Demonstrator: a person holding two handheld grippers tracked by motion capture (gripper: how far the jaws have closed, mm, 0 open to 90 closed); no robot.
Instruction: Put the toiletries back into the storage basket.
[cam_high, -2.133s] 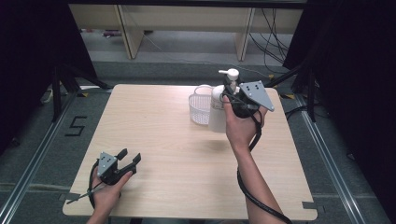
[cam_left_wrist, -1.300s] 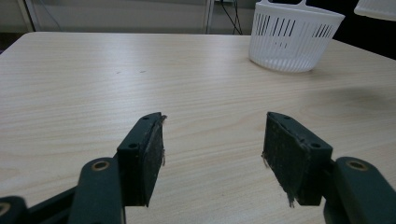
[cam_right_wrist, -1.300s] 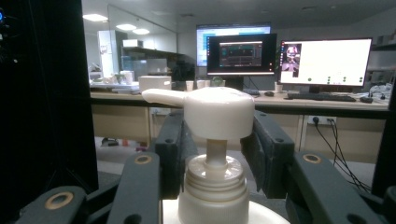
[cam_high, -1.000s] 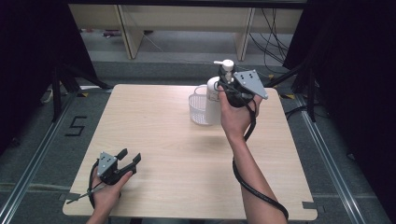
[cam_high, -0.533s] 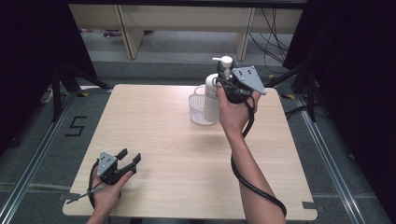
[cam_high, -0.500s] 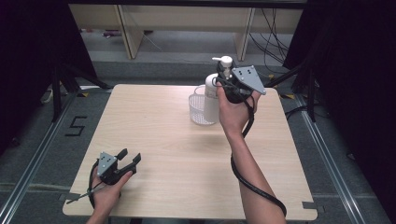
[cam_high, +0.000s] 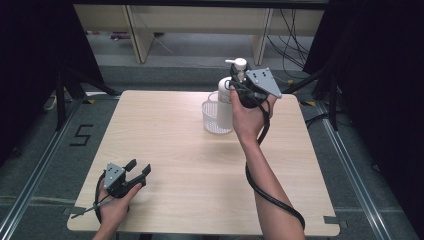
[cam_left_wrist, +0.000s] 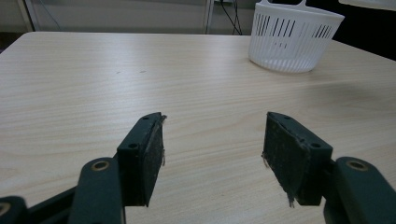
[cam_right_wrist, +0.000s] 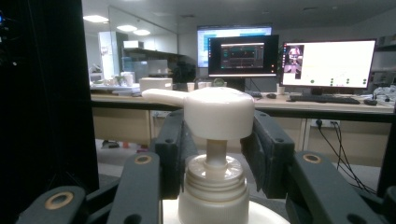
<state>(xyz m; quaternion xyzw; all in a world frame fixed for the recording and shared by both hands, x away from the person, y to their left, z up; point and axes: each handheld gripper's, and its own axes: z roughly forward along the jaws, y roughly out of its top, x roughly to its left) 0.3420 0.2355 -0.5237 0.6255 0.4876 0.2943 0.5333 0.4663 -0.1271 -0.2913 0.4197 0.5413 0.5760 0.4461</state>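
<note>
White bottle (cam_high: 226, 102), high view, held upright above the table (cam_high: 200, 165) just beside the basket (cam_high: 215, 117) by the right claw (cam_high: 240, 85); left claw (cam_left_wrist: 212, 154), left view, idle, jaws apart; right view, jaws clamped at the pump neck: keep it vertical, lower centred.

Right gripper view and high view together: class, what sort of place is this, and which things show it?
Probably a lab or office set up for recording: lit monitors on a desk behind, a bare wooden table ringed by black curtains, and a "5" taped on the floor.
</note>
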